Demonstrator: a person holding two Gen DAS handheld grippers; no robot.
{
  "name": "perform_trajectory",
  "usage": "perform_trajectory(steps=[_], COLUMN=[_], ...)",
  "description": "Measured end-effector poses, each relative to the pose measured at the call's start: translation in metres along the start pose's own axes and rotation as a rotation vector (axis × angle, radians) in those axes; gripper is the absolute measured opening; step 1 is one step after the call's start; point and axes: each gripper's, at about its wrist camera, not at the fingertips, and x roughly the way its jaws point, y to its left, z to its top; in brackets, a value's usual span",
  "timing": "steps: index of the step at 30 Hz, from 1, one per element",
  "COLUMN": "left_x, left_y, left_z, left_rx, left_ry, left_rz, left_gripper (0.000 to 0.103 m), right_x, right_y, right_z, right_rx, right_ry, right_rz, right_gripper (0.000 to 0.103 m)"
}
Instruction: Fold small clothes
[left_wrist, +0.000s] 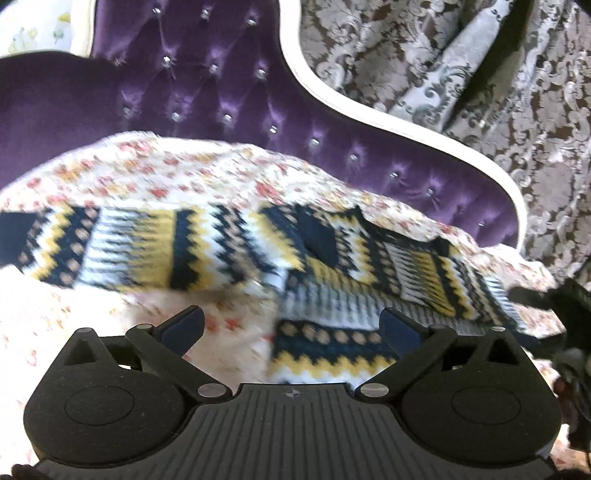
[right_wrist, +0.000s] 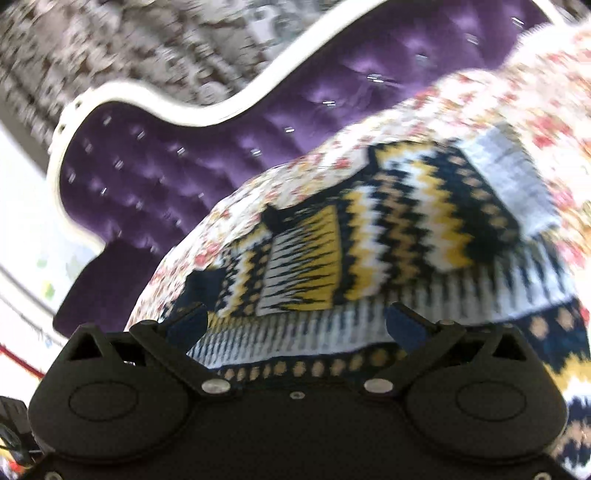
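Note:
A small knitted sweater (left_wrist: 332, 266) with navy, yellow and white zigzag bands lies on a floral bedspread (left_wrist: 192, 173). One sleeve stretches out to the left; the other is folded over the body at the right. My left gripper (left_wrist: 291, 325) hovers just in front of the sweater's hem, open, with nothing between its blue pads. In the right wrist view the same sweater (right_wrist: 388, 236) fills the middle, the picture blurred and tilted. My right gripper (right_wrist: 295, 323) stands open over the ribbed hem, its pads clear of the cloth.
A purple tufted headboard (left_wrist: 221, 92) with a white frame curves behind the bedspread. Grey damask curtains (left_wrist: 461, 74) hang beyond it. A dark object (left_wrist: 569, 306), perhaps the other gripper, pokes in at the right edge of the left wrist view.

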Motion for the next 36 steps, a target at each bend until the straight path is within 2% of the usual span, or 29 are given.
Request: perform_trajectory(steps=[2, 5, 8, 11, 16, 19, 27, 36], left_x=[-0.001, 0.0, 0.001, 0.0, 0.0, 0.004, 0.023, 0.02], left_y=[0.01, 0.035, 0.065, 0.092, 0.135, 0.157, 0.193, 0.208], left_z=[0.006, 0.013, 0.016, 0.018, 0.016, 0.014, 0.007, 0.021], left_rx=[-0.007, -0.097, -0.192, -0.257, -0.33, -0.368, -0.494, -0.527], left_ry=[-0.017, -0.014, -0.015, -0.031, -0.044, -0.051, -0.07, -0.21], left_rz=[0.02, 0.023, 0.041, 0.106, 0.197, 0.225, 0.205, 0.149], left_gripper=[0.102, 0.102, 0.102, 0.102, 0.102, 0.102, 0.101, 0.1], right_x=[0.002, -0.002, -0.008, -0.013, -0.029, -0.034, -0.028, -0.016], right_y=[0.002, 0.008, 0.01, 0.018, 0.04, 0.046, 0.042, 0.046], right_z=[0.006, 0.01, 0.004, 0.0, -0.002, -0.002, -0.001, -0.013], right_rx=[0.011, -0.014, -0.037, -0.074, -0.186, -0.22, -0.194, -0.232], right_ry=[0.049, 0.078, 0.052, 0.009, -0.101, -0.133, -0.111, -0.048], right_rz=[-0.018, 0.045, 0.115, 0.151, 0.231, 0.241, 0.229, 0.217], right_gripper=[0.103, 0.103, 0.103, 0.103, 0.103, 0.103, 0.103, 0.103])
